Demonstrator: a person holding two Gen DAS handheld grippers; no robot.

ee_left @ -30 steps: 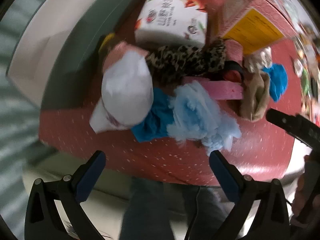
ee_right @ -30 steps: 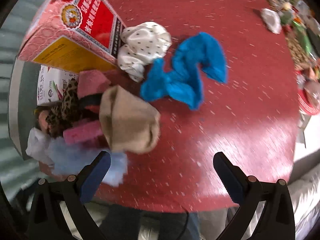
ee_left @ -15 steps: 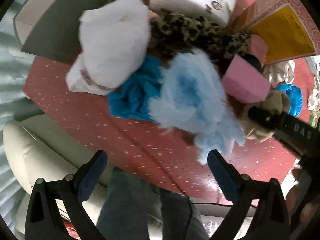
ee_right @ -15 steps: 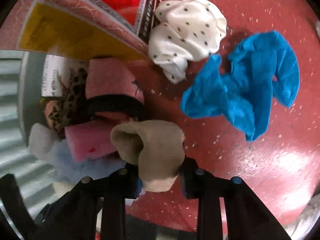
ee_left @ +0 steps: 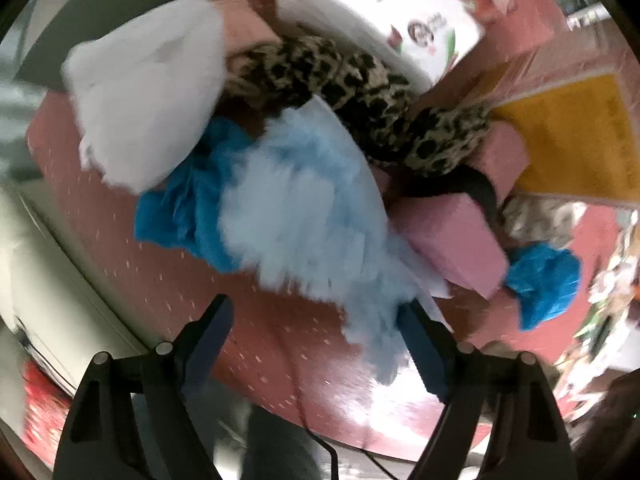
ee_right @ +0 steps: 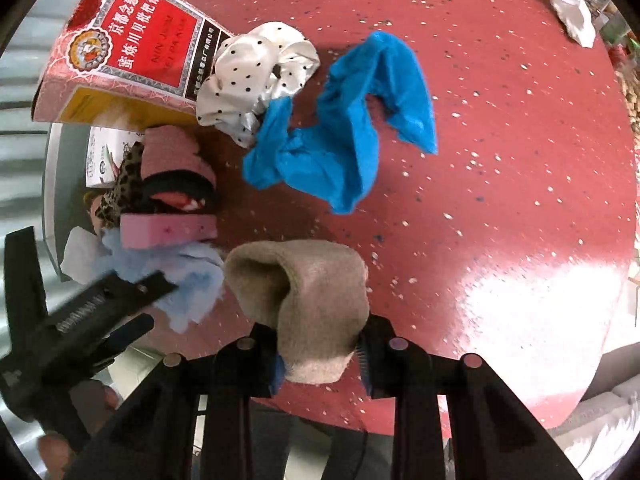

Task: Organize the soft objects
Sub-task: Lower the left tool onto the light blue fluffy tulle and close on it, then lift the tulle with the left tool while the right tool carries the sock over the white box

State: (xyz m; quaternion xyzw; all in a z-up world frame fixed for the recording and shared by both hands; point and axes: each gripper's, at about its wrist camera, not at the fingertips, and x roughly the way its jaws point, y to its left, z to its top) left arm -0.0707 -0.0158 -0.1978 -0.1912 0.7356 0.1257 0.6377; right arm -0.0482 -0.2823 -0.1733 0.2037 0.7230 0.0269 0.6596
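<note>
I worked over a red speckled table (ee_right: pixel 500 168), glossy where the light struck it to the right of my right gripper (ee_right: pixel 322 354). Past its edge, below my left gripper (ee_left: pixel 316 340), a pale sofa (ee_left: pixel 44 280) showed, and a corrugated grey wall (ee_right: pixel 24 152) lay far left of the right gripper.

Two cartons stood ahead: a red printed box (ee_right: pixel 132 52) with a yellow side, and a white box (ee_left: pixel 384 20) behind it. I could not tell whether either held anything.

My right gripper was clenched on a beige sock (ee_right: pixel 308 300), its cuff bulging just ahead of the fingers. A blue cloth (ee_right: pixel 348 128) lay farther ahead, touching a dotted white scrunchie (ee_right: pixel 256 76) by the red box.

My left gripper's jaws had just been narrowing and were released; the tail of a pale blue fluffy piece (ee_left: pixel 312 216) brushed the right finger, the table bare between them. Ahead sat a white cap (ee_left: pixel 148 88), a second blue cloth (ee_left: pixel 188 204), a leopard-print fabric (ee_left: pixel 360 92) and a pink sponge (ee_left: pixel 452 236). The left view was smeared by motion, and the heap's lower layers were hidden.
</note>
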